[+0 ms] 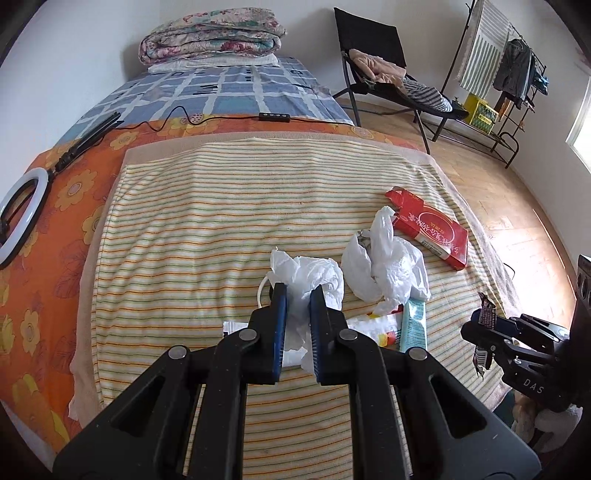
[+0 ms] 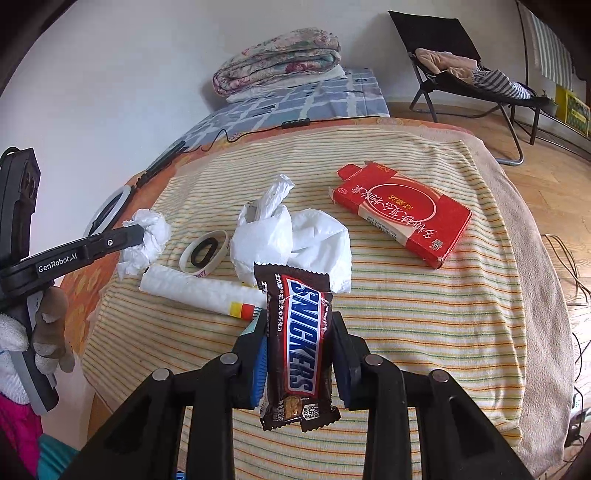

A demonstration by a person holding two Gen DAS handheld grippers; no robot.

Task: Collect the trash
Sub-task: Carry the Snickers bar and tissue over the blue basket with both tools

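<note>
My left gripper (image 1: 297,291) is shut on a crumpled white tissue (image 1: 310,275), held just above the striped towel (image 1: 221,206); from the right wrist view the same gripper (image 2: 142,234) and tissue (image 2: 147,236) show at the left. My right gripper (image 2: 300,325) is shut on a brown Snickers wrapper (image 2: 295,343), seen in the left wrist view at the right edge (image 1: 485,317). On the towel lie a white plastic bag (image 2: 291,240), a red carton (image 2: 402,214), a white tube-shaped wrapper (image 2: 199,290), a teal packet (image 1: 413,325) and a white wristband (image 2: 203,253).
The towel (image 2: 424,332) covers an orange floral sheet (image 1: 62,206) on a bed. A ring light (image 1: 22,214) and black cable (image 1: 221,118) lie at the left. Folded quilts (image 1: 212,35) sit at the far end. A black chair (image 1: 380,70) and clothes rack (image 1: 506,74) stand on the wooden floor.
</note>
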